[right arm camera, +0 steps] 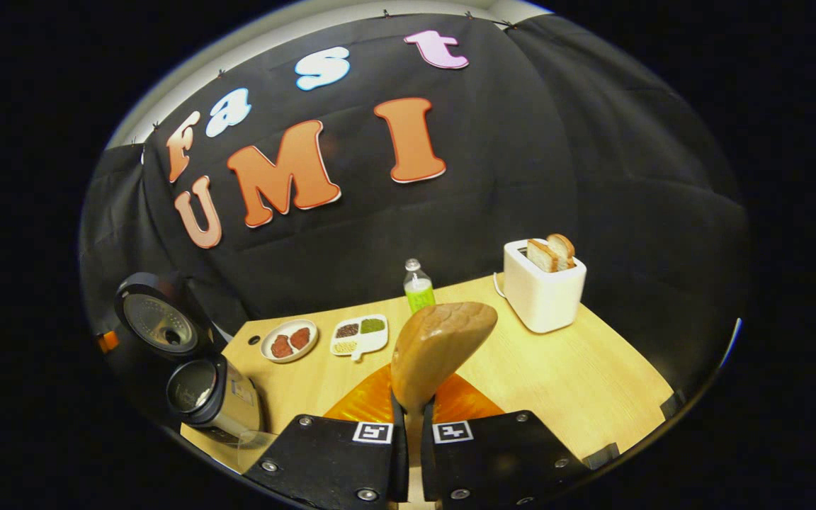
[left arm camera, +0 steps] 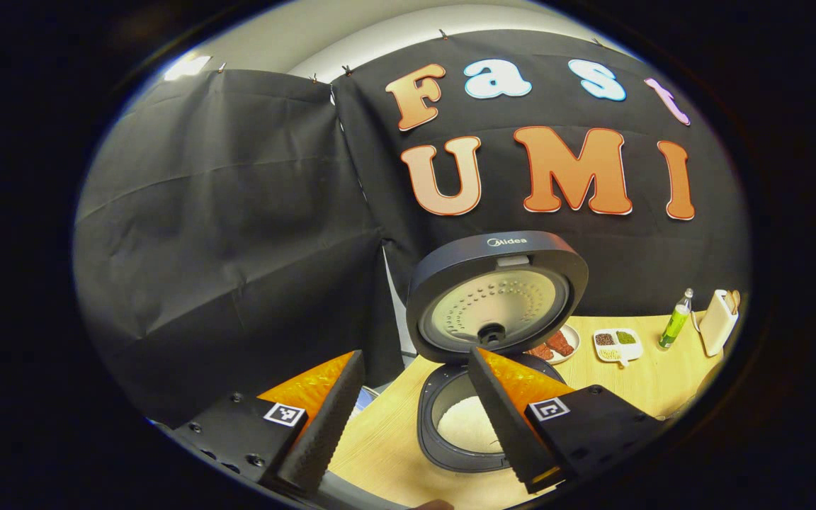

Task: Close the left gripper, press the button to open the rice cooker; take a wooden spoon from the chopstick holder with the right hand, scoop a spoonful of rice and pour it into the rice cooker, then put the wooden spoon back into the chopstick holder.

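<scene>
Right tool (right arm camera: 408,425) nearly closed, I hold wooden spoon (right arm camera: 440,347) by handle; bowl stands up and forward, looks empty. Rice cooker (right arm camera: 213,397) lies far left of spoon, lid up. Left tool (left arm camera: 415,418) wide open, grips nothing, hangs just above cooker; rice visible in pot. My guess: spoon must swing left.

In the right gripper view the spoon (right arm camera: 440,347) handle is hidden between the right claw (right arm camera: 412,425) fingers, and the cooker (right arm camera: 213,397) base is cut off at the edge. In the left gripper view a left claw (left arm camera: 415,418) finger covers part of the rice (left arm camera: 468,425); the holder (left arm camera: 718,322) contents look like spoons, too small to tell.
</scene>
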`<state>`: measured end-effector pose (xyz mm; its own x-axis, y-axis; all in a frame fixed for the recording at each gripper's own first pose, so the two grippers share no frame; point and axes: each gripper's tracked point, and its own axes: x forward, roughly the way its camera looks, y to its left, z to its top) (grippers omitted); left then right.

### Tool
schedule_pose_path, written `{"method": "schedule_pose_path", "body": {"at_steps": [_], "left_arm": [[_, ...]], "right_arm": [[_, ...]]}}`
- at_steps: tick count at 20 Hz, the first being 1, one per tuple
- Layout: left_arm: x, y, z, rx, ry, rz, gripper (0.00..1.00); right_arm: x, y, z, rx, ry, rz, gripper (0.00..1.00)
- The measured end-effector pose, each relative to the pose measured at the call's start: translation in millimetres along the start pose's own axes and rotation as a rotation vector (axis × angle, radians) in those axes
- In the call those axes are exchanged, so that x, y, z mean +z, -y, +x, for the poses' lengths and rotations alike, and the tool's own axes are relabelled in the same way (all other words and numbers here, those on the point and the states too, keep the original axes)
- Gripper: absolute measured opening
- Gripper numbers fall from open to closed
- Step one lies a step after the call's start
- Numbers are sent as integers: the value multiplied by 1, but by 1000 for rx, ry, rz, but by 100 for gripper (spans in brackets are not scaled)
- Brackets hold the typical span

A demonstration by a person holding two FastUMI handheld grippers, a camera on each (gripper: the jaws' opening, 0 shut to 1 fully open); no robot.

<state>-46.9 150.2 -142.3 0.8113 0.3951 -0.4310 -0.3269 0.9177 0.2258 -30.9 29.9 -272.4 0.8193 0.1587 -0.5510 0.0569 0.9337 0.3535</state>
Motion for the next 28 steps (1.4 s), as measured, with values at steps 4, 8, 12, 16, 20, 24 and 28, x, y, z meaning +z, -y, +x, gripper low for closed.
{"method": "schedule_pose_path", "body": {"at_steps": [4,8,12,16,20,24,28], "left_arm": [[1,3,-5,2,2,4,99],[9,2,-9,3,21,19,99],[22,-2,-5,19,41,9,97],[53,7,3,-10,83,-15,99],[104,19,19,-27,169,-12,99],[141,43,46,-91,211,-47,90],[138,75,88,-173,94,-88,90]], "right_arm": [[-25,18,2,-40,-39,19,6],[-55,26,9,-67,-92,22,6],[-79,37,9,-87,-148,56,7],[-90,44,10,-98,-171,106,7],[-111,53,3,-118,-258,109,16],[-109,65,-8,-130,-275,114,30],[-86,82,-20,-175,-218,127,59]]}}
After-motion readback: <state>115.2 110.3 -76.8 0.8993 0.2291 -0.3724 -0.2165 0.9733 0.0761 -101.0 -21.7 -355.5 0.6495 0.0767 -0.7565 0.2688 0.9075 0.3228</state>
